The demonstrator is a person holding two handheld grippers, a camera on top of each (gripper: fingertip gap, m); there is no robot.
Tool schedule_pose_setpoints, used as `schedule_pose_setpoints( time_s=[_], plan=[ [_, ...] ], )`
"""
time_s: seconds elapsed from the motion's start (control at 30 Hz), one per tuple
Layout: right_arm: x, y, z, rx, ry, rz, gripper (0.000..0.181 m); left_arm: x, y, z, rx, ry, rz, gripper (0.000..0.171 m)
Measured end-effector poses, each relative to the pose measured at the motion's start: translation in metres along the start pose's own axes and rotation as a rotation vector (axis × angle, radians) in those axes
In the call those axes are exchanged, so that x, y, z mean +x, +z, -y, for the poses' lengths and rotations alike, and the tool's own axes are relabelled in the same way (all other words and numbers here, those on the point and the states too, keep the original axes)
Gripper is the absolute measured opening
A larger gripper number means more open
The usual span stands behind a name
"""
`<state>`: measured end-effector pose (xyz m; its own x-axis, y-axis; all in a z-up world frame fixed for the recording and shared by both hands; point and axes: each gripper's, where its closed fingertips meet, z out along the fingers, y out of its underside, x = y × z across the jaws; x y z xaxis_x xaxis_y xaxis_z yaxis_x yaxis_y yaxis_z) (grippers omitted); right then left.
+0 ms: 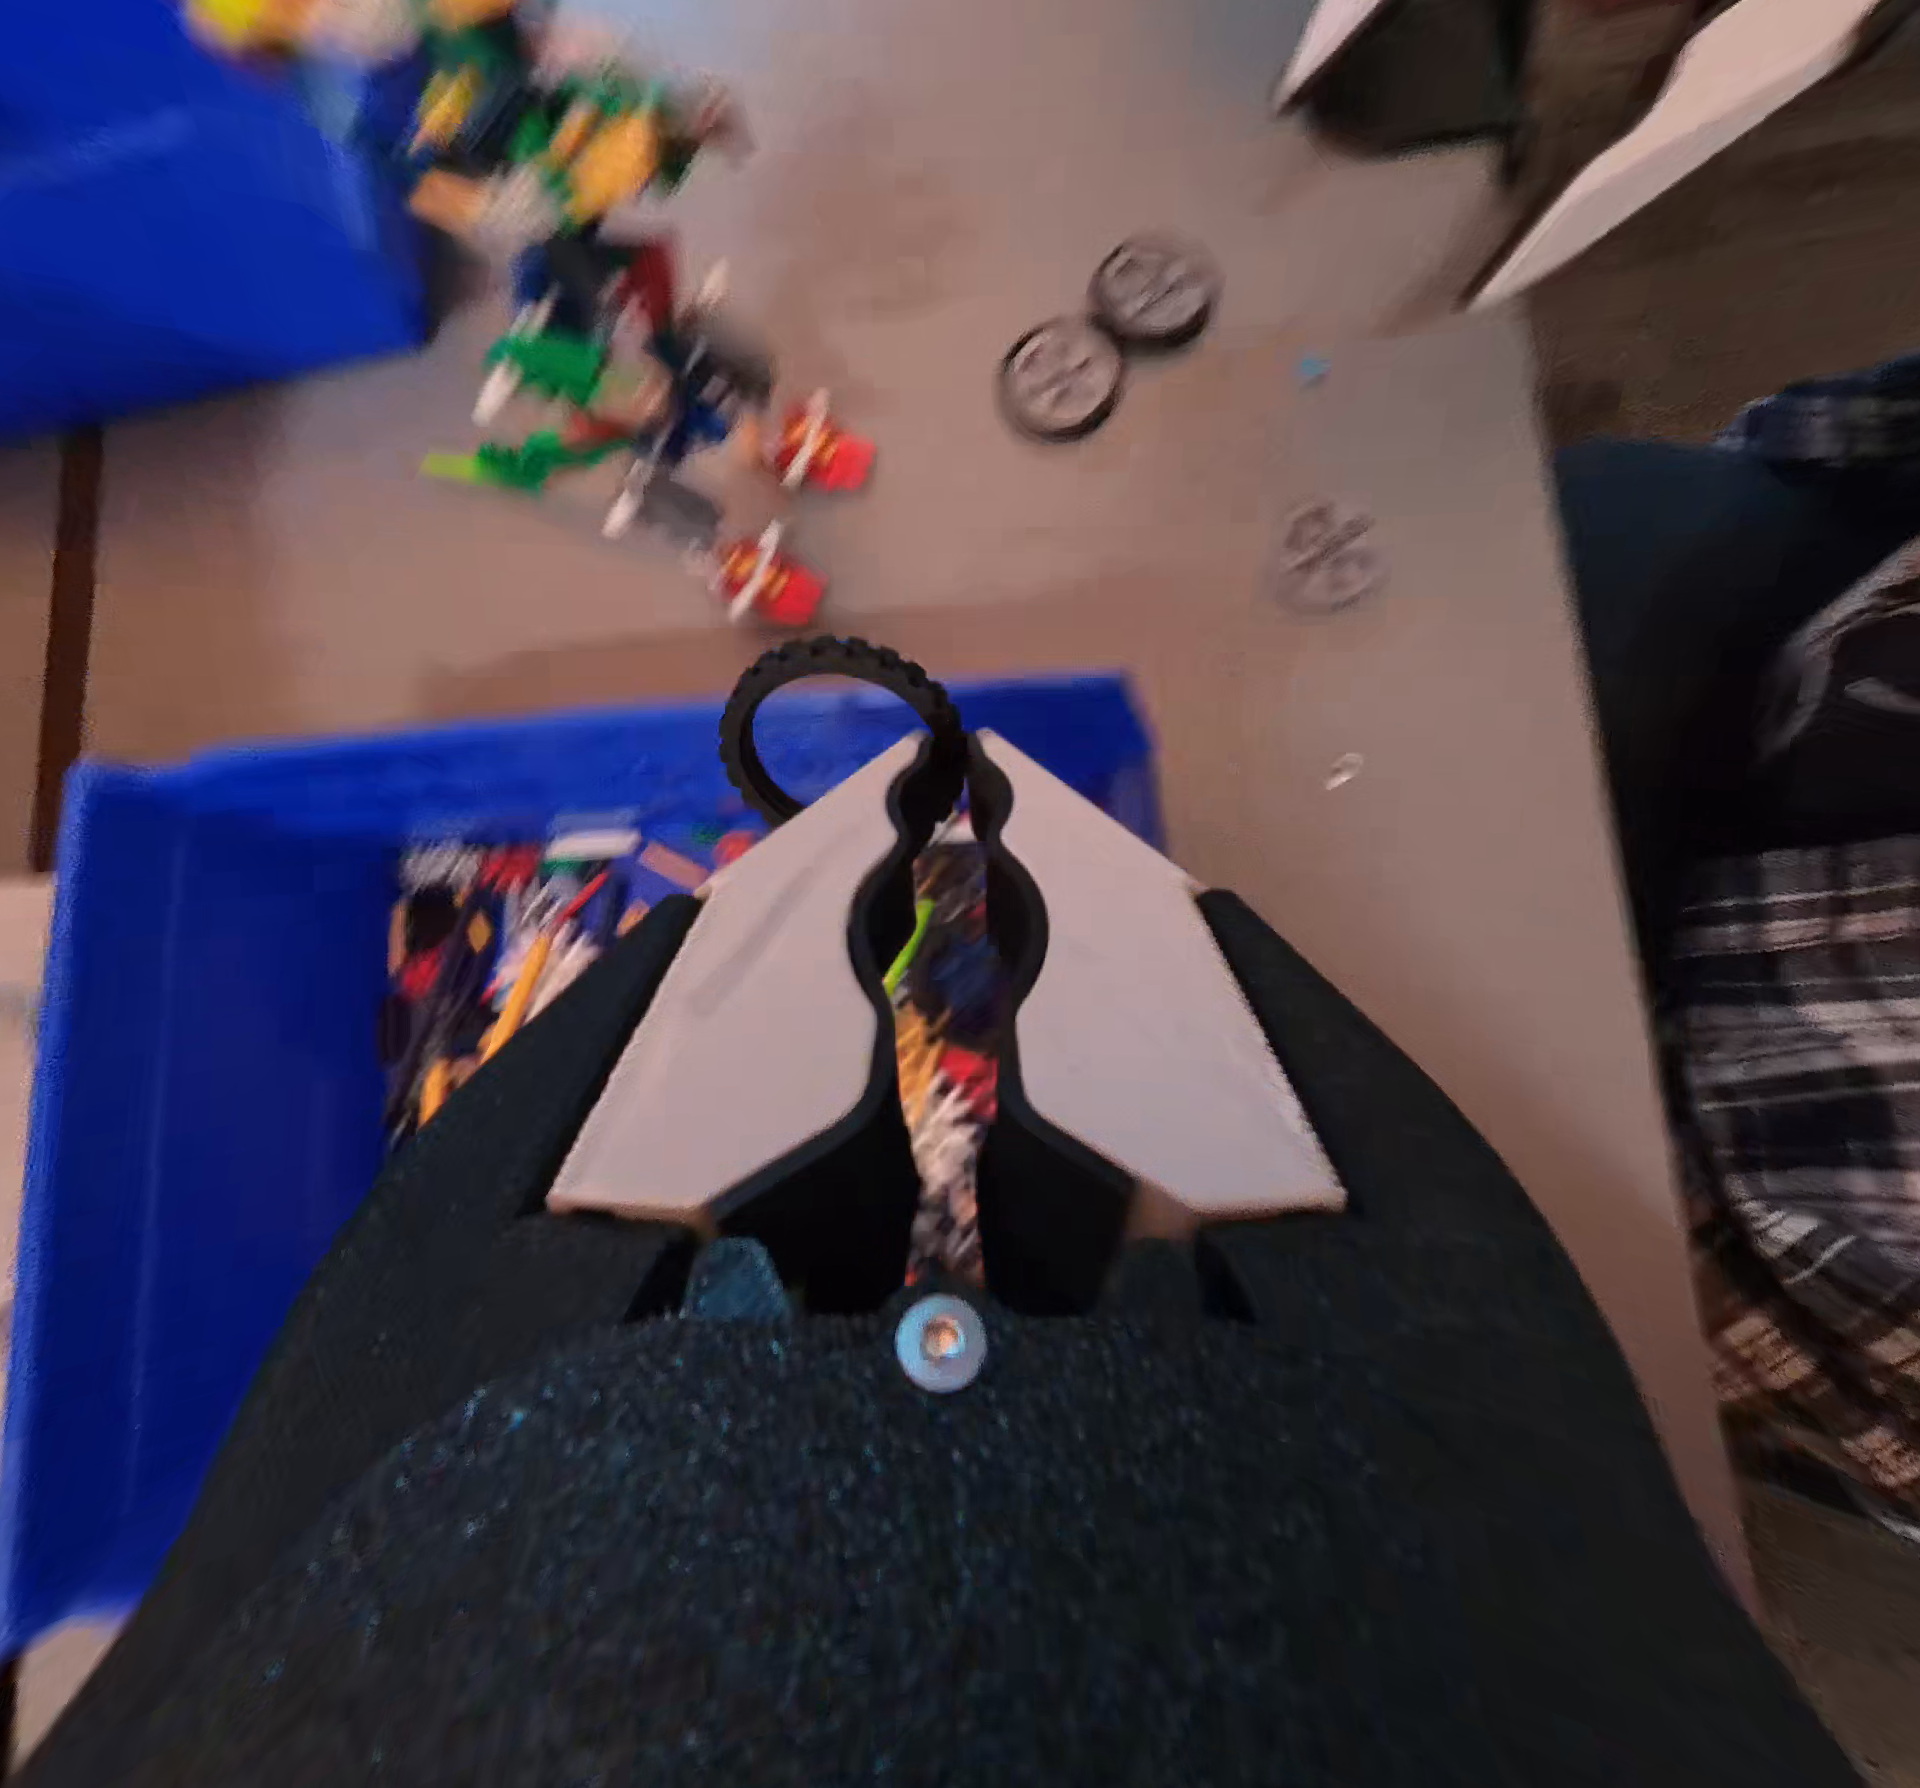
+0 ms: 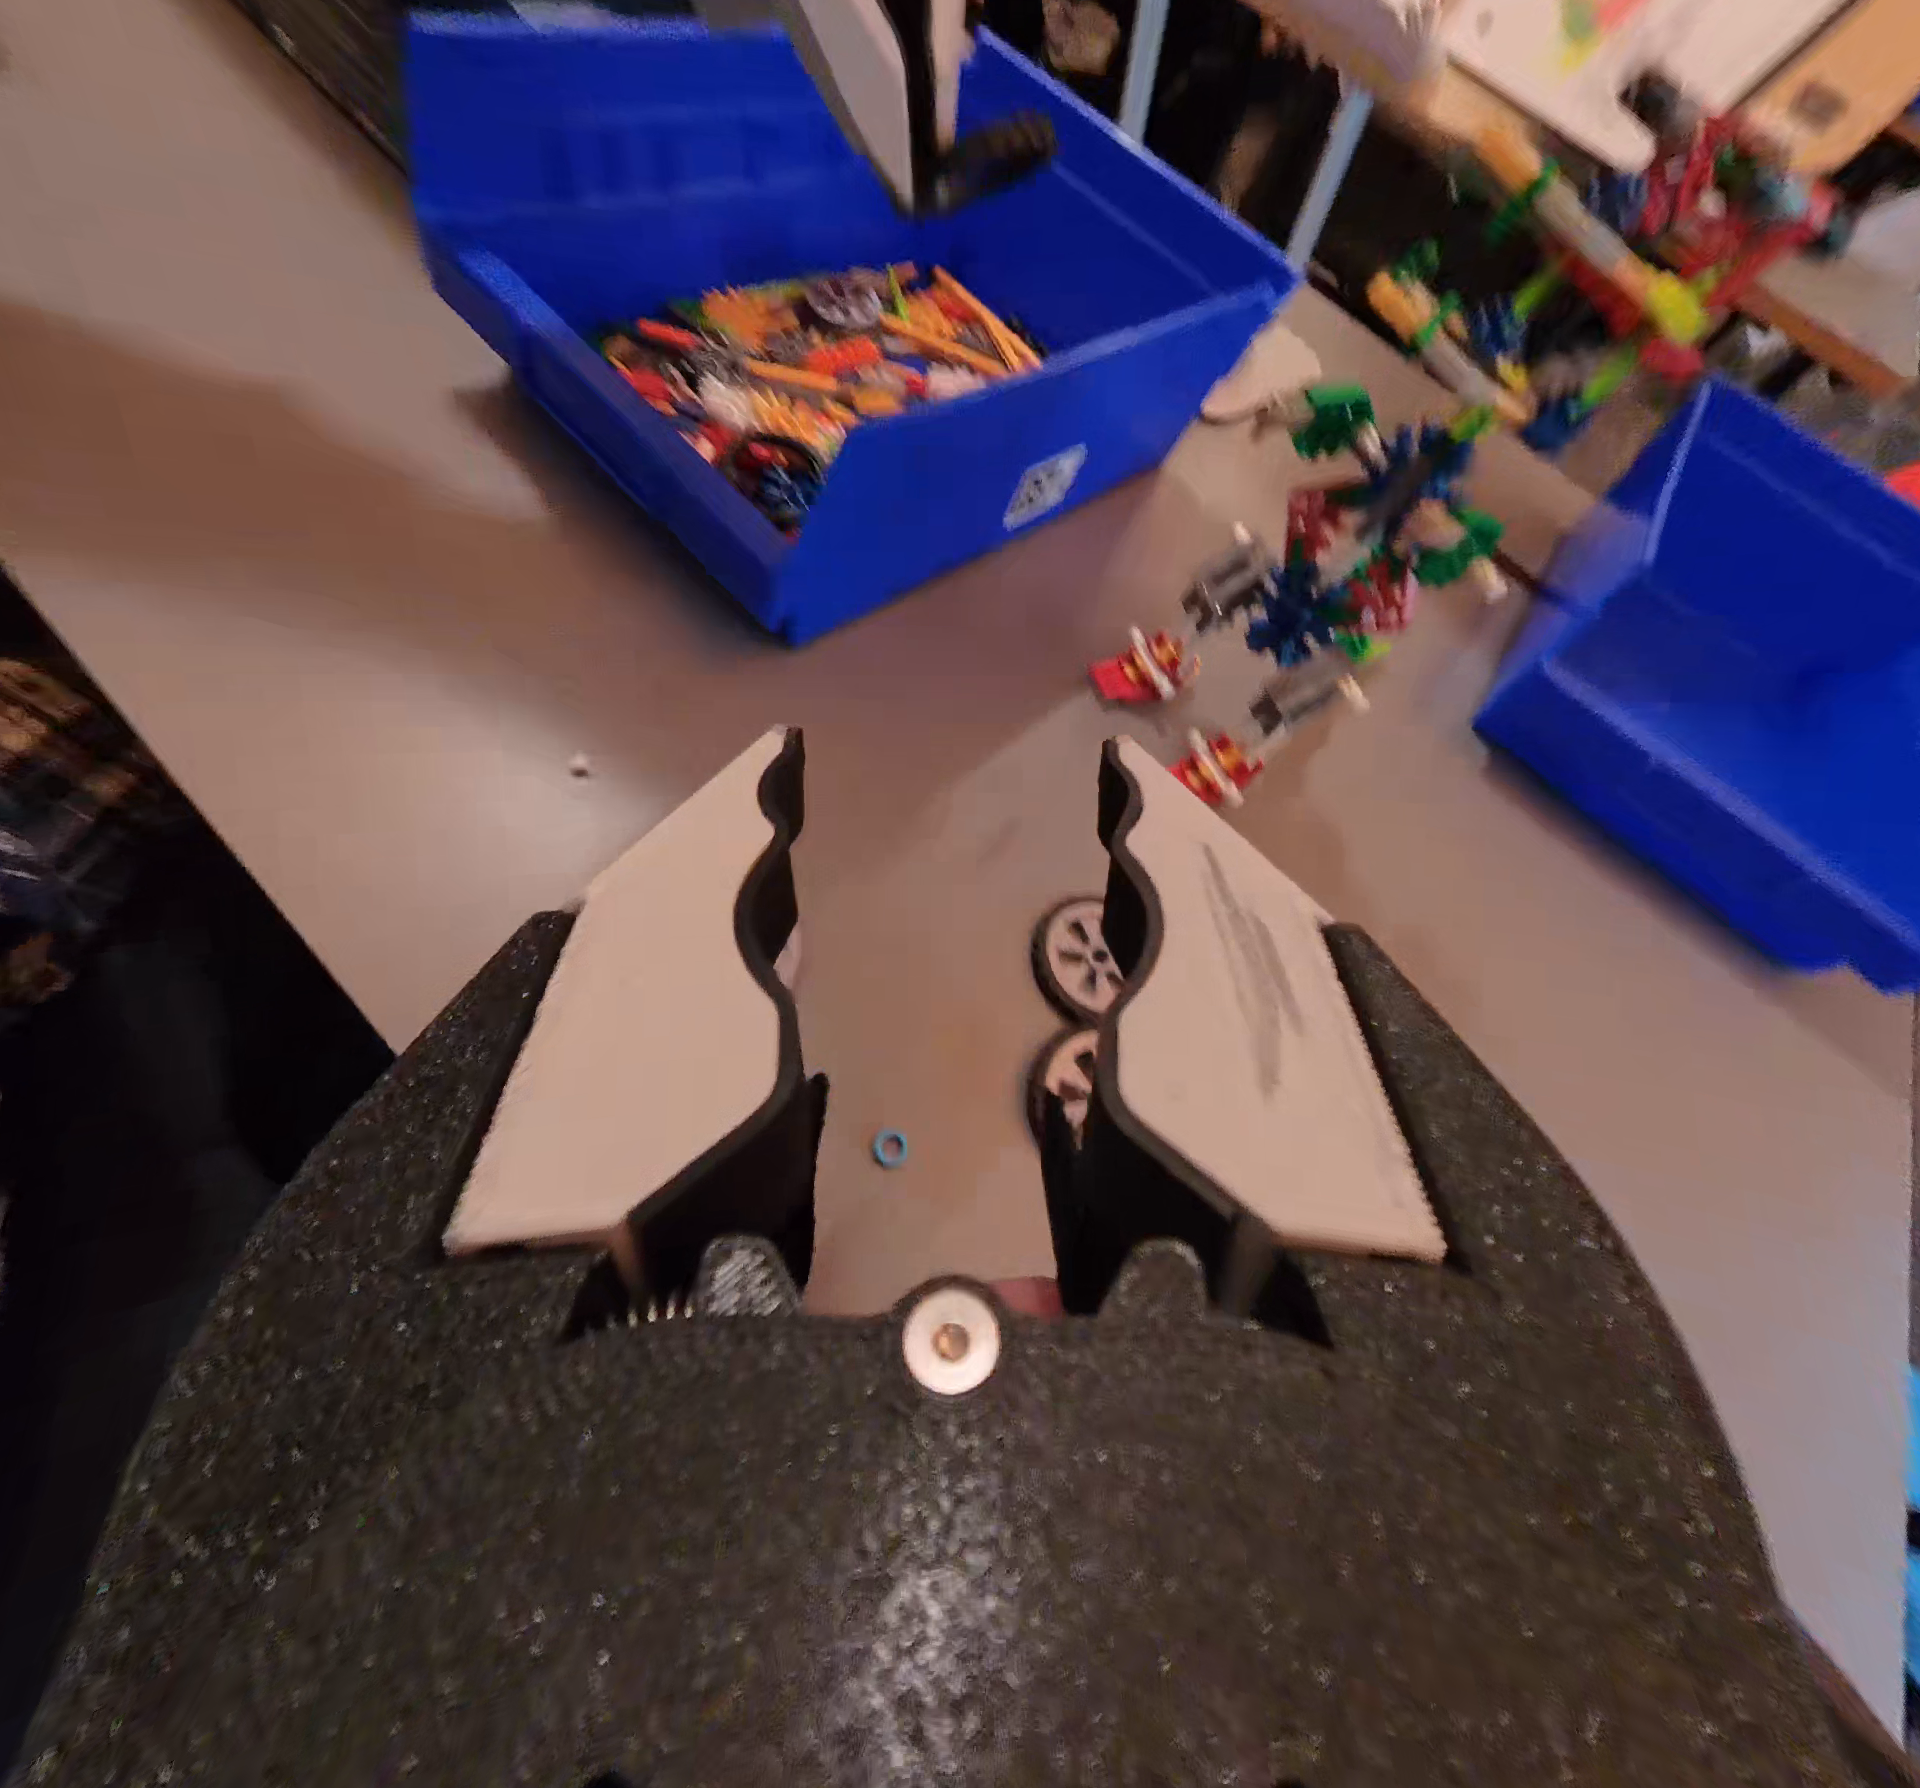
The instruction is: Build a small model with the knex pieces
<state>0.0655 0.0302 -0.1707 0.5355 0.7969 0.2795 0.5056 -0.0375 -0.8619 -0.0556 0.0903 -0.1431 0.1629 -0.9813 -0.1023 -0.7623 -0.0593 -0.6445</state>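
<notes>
A: What does the left hand-held gripper (image 1: 948, 751) hold?
B: A black treaded tyre ring (image 1: 836, 699), pinched at its rim between the nearly closed fingertips; the ring hangs above the blue bin of parts (image 1: 156, 1063).

A: Where is it relative to that bin in the right wrist view?
B: The left hand-held gripper (image 2: 925, 180) hangs over the bin's (image 2: 914, 512) far wall, the tyre ring (image 2: 997, 154) sticking out sideways.

A: And the right hand-held gripper (image 2: 951, 762)?
B: Its jaws stand apart, holding nothing, above the table (image 2: 416, 658) nearer than the bin. Two grey wheels (image 2: 1075, 954) lie beside its right finger, a small blue ring (image 2: 888, 1146) between the fingers.

A: Beyond the bin?
B: A rod-and-connector model (image 2: 1340, 585) beside it, then a second blue bin (image 2: 1714, 699).
</notes>
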Motion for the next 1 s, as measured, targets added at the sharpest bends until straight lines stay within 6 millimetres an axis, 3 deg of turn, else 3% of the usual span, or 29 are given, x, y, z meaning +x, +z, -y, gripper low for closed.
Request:
schedule_pose_setpoints(
  time_s=[0.1,0.2,0.37,0.47,0.6,0.67,0.73,0.77,0.83,1.0],
  plan=[
    [-0.018,-0.004,0.023,0.085,-0.037,0.035,0.062,0.059,0.010,0.038,0.129,0.074,-0.120,0.003],
    [-0.036,-0.004,0.036,0.171,-0.024,0.062,0.069,0.118,0.018,0.062,0.256,0.127,-0.312,0.003],
    [-0.055,-0.002,0.046,0.280,-0.007,0.043,0.073,0.158,0.024,0.080,0.430,0.071,-0.535,0.003],
    [-0.058,0.001,0.043,0.282,-0.041,0.011,0.048,0.166,0.026,0.081,0.497,0.043,-0.633,0.003],
    [-0.056,-0.002,0.039,0.285,-0.034,0.025,0.045,0.163,0.026,0.083,0.577,0.023,-0.650,0.003],
    [-0.047,-0.001,0.028,0.212,-0.049,0.004,0.044,0.156,0.030,0.080,0.560,0.015,-0.598,0.014],
    [-0.042,0.002,0.006,0.074,-0.063,0.030,0.046,0.157,0.031,0.066,0.473,0.044,-0.600,0.042],
    [-0.039,0.004,-0.007,-0.010,-0.080,0.040,0.046,0.151,0.032,0.063,0.458,0.067,-0.540,0.047],
    [-0.035,0.008,-0.031,-0.161,-0.128,0.051,0.046,0.142,0.037,0.054,0.409,0.122,-0.435,0.048],
    [-0.056,0.023,-0.077,-0.438,-0.169,0.225,0.047,0.141,0.063,0.032,0.299,0.211,-0.321,0.056]
  ],
)
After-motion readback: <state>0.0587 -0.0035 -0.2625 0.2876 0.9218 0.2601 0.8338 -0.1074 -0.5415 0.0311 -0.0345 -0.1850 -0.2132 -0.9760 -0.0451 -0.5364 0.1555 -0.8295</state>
